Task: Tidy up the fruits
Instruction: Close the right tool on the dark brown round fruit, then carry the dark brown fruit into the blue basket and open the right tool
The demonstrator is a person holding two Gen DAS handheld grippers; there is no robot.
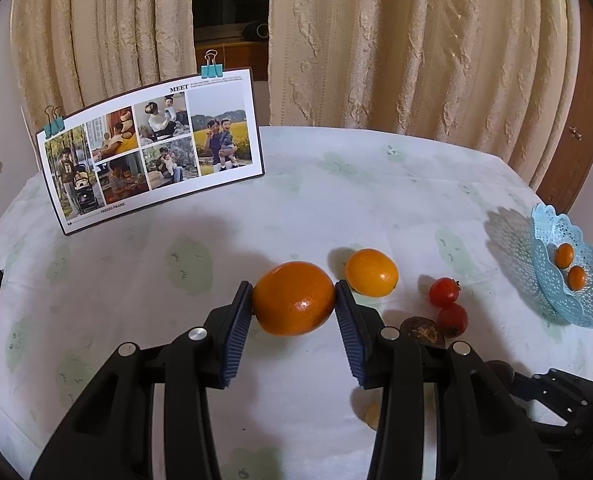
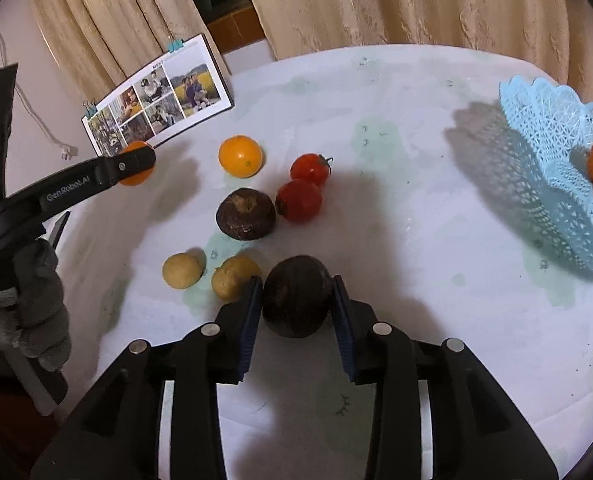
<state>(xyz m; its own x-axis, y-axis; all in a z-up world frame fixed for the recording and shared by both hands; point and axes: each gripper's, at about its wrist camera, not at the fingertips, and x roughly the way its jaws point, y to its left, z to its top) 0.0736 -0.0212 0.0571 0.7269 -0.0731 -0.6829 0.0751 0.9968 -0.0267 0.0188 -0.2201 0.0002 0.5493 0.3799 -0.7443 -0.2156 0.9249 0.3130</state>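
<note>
Nearest in the right wrist view: right tool [image 2: 297, 300] clamped on a dark brown round fruit [image 2: 296, 296], blue pads touching both its sides, low over the table [image 2: 416, 280]. Just left of that fruit, two small tan fruits, one [image 2: 234, 278] touching the tool's left finger, the other [image 2: 181, 270] a little further left. Beyond them, a second dark brown fruit [image 2: 245, 213], resting on the pale cloth, and touching its right side two red tomatoes [image 2: 299, 200] and [image 2: 309, 169], one behind the other. Further back, a loose orange [image 2: 240, 156] sitting alone.

At far left in the same view, left tool [image 2: 136, 164], held in a gray-gloved hand [image 2: 32, 304], closed on another orange [image 2: 136, 174].

In the left wrist view: left tool [image 1: 294, 300] gripping that orange [image 1: 293, 298] by both sides, whether lifted or resting unclear. Just beyond on the right, the loose orange [image 1: 371, 272]; then the tomatoes [image 1: 444, 291] and [image 1: 452, 318], with a brown fruit [image 1: 421, 331] partly hidden behind the right finger.

Well apart at the right edge, a light blue lattice basket [image 1: 552, 236] holding two small orange fruits [image 1: 564, 255] and [image 1: 576, 277].

Farthest back, a photo card [image 1: 152, 148] propped upright with blue binder clips, and cream curtains [image 1: 416, 40] behind the table.
</note>
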